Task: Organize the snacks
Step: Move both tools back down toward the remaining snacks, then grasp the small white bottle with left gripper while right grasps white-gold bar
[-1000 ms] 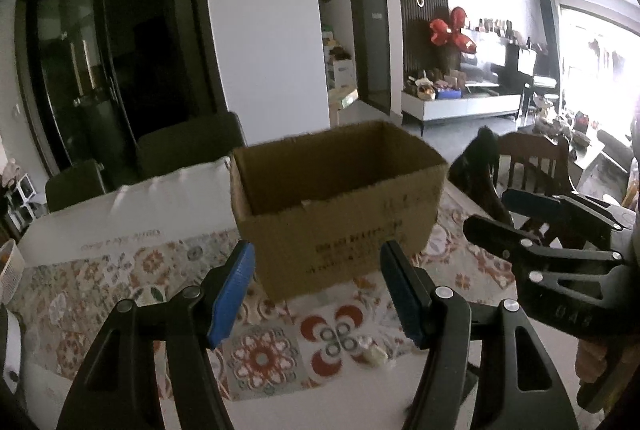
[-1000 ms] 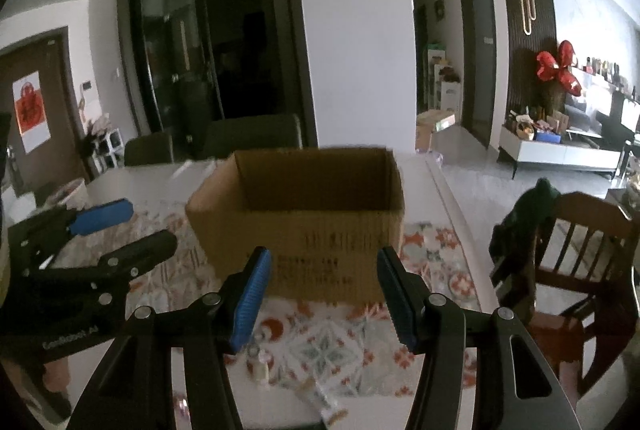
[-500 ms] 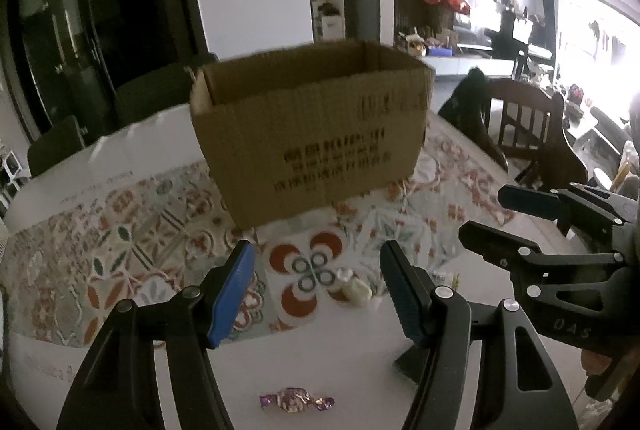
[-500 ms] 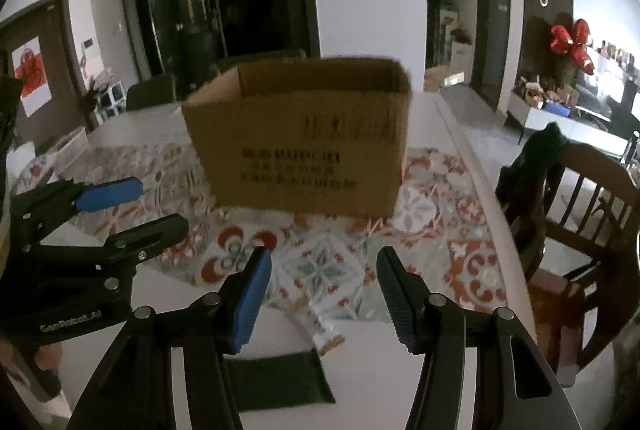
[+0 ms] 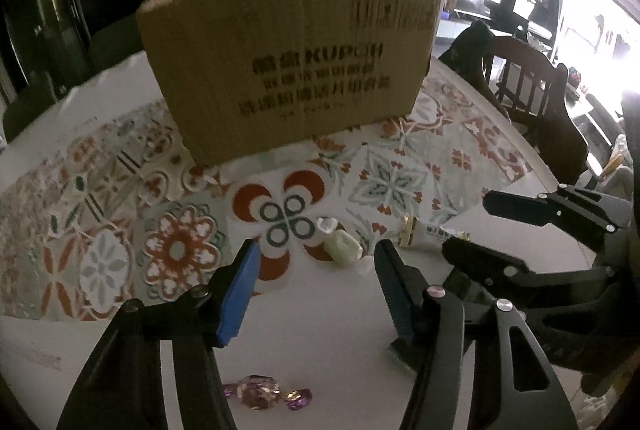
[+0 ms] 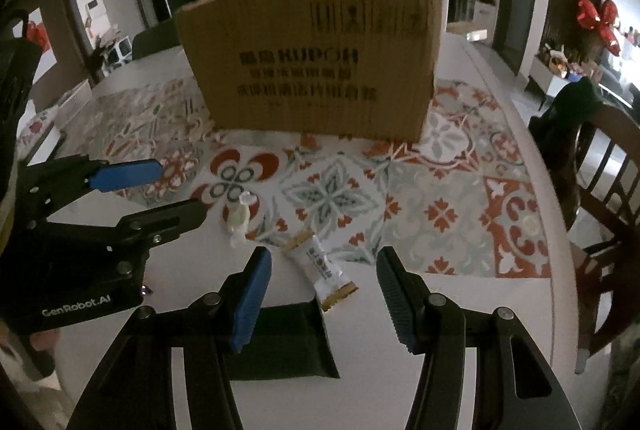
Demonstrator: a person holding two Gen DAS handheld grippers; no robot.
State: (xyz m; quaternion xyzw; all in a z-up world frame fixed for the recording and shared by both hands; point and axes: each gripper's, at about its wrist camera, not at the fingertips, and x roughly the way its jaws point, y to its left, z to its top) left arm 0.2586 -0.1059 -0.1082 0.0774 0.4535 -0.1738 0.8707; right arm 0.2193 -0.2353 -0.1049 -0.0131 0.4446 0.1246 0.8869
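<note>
At 12 o'clock I see the cardboard box (image 6: pixel 316 57), then, both empty, my right gripper (image 6: pixel 320 290) part-open over the light, crinkly snack bar (image 6: pixel 320 270), best pinched mid-length, and my closing left gripper (image 5: pixel 316 282) by 1 soft candy (image 5: pixel 342 250).

One box (image 5: pixel 288 69), three sweets (image 5: pixel 342 246), one dark packet (image 6: pixel 280 342)
</note>
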